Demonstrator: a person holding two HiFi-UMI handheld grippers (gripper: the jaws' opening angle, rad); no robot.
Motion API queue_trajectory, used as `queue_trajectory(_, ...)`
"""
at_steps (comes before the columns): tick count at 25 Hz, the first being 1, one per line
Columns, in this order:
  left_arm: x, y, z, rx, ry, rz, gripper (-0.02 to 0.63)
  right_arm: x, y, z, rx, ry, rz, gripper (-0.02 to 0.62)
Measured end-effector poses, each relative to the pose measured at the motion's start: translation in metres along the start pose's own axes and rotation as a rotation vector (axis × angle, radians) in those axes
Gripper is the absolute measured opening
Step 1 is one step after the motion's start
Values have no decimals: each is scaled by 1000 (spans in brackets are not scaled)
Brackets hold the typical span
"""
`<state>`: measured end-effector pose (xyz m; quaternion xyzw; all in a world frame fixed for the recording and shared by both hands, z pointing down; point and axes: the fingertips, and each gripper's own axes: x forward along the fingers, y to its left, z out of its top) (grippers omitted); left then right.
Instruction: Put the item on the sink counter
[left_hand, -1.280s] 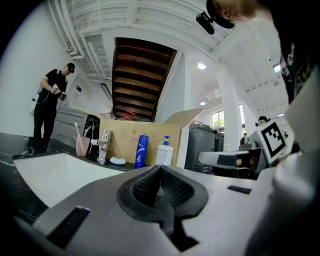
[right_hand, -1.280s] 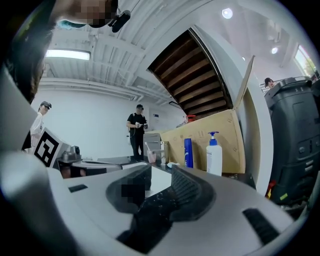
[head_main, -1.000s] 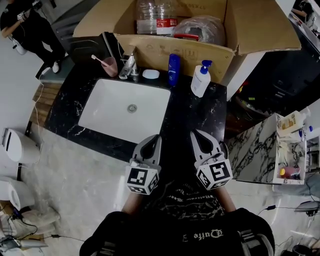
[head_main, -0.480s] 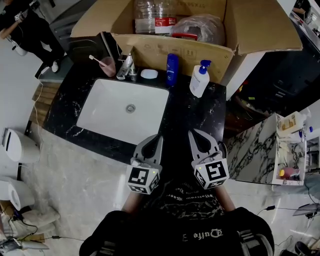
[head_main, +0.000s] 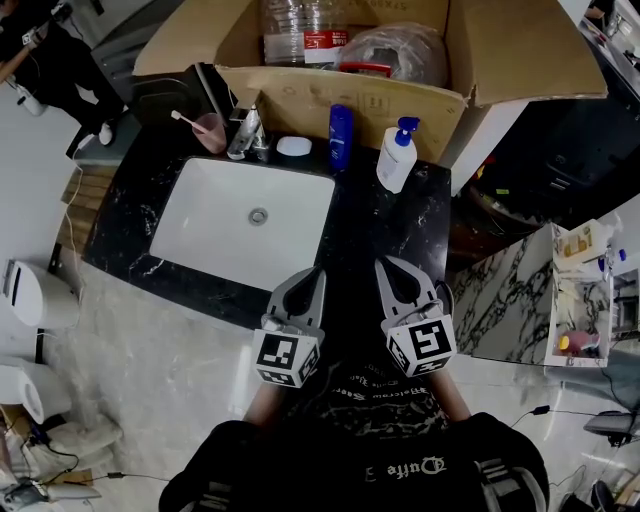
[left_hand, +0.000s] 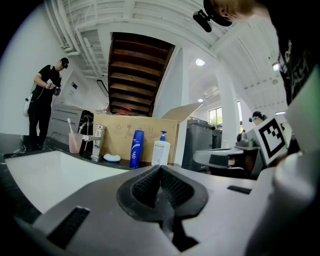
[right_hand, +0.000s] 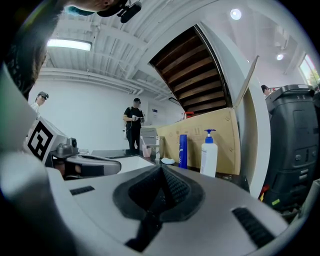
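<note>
Both sets of jaws are pressed together on nothing, left gripper (head_main: 305, 276) and right gripper (head_main: 392, 266) at the front edge of the black marble sink counter (head_main: 385, 225). My guess for the item: the clear red-labelled plastic bottle (head_main: 300, 30) in the open cardboard box (head_main: 300, 98) behind. Light, slick, dents easily, so grab mid-body. White-walled room.

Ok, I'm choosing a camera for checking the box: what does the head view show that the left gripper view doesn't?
Only the head view: the inside of the cardboard box, with a clear plastic bottle and a plastic bag, plus the sink drain. Only the left gripper view: the wooden stair underside and a ceiling light. Both: blue bottle, white pump bottle, pink cup and faucet on the counter.
</note>
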<state>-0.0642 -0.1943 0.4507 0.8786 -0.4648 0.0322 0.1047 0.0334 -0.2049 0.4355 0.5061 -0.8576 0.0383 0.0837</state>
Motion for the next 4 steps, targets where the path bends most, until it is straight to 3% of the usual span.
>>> queue_trajectory(4, 1, 0, -1, -3, 0, -2, 8, 1, -2, -2, -3, 4, -7, -2)
